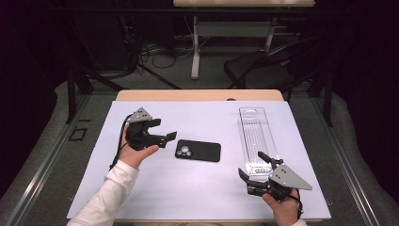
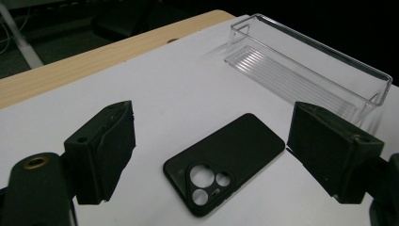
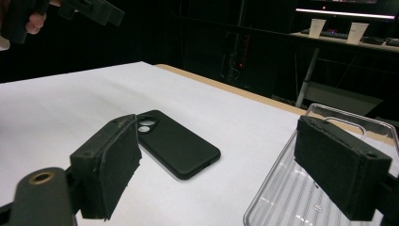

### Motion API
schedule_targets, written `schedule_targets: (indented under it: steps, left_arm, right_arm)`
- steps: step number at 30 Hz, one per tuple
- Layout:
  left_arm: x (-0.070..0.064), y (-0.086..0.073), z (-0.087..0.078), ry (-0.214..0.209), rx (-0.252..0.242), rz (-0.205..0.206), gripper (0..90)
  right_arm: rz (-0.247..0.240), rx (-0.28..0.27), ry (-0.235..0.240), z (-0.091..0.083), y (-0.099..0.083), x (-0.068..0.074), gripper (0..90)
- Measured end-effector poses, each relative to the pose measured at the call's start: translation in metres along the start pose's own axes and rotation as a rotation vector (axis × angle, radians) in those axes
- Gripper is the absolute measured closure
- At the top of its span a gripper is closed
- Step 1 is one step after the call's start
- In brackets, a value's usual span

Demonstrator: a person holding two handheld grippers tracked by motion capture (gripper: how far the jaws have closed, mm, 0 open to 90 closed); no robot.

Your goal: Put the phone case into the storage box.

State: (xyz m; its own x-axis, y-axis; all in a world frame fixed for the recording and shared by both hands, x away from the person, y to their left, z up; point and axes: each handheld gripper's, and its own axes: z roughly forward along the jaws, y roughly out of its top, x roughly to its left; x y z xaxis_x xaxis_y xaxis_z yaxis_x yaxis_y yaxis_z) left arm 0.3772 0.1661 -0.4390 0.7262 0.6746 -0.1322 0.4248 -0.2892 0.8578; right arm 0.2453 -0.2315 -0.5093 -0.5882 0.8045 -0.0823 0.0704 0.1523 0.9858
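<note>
A black phone case (image 1: 198, 150) lies flat on the white mat, camera cut-outs toward the left; it also lies between the jaws in the left gripper view (image 2: 225, 162) and in the right gripper view (image 3: 176, 142). A long clear plastic tray (image 1: 257, 138) stands to its right, empty (image 2: 308, 70) (image 3: 301, 188). My left gripper (image 1: 164, 129) is held above the mat just left of the case, open, with nothing between its jaws. My right gripper (image 1: 254, 165) is open at the near end of the tray, holding nothing.
The white mat (image 1: 197, 188) covers most of the wooden table (image 1: 197, 95). Beyond the table's far edge are a black chair (image 1: 263, 66), a white table leg (image 1: 195, 47) and cables on the floor. Two paper cups (image 3: 336, 27) stand on a distant desk.
</note>
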Motion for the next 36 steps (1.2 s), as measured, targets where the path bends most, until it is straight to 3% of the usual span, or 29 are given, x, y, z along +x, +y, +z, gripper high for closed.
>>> schedule_targets:
  steps: [6,14,15,23,28,33,36]
  left_arm:
    - [0.0,0.007,0.012,-0.02,0.012,0.008,29.3]
    - [0.002,0.009,0.029,-0.009,0.039,-0.005,44.6]
    - [0.002,0.009,0.033,0.01,0.044,-0.005,45.5]
    - [0.005,0.007,0.052,0.022,0.063,-0.014,50.3]
    - [0.009,0.004,0.065,-0.003,0.093,-0.019,57.7]
    - [0.011,0.001,0.075,0.012,0.124,-0.026,62.2]
    - [0.015,-0.002,0.083,0.021,0.146,-0.056,64.8]
  right_arm:
    - [-0.007,-0.001,0.003,0.001,0.0,0.0,13.9]
    - [-0.006,0.001,0.007,0.001,0.0,0.0,13.9]
    - [-0.008,0.0,0.007,0.001,0.0,0.0,13.9]
    - [-0.007,0.002,0.007,0.001,-0.001,0.0,13.9]
    - [-0.005,0.002,0.006,0.001,-0.001,0.0,13.9]
    - [-0.007,0.003,0.007,0.001,-0.001,0.0,13.9]
    - [-0.008,0.004,0.006,0.001,-0.001,-0.001,13.9]
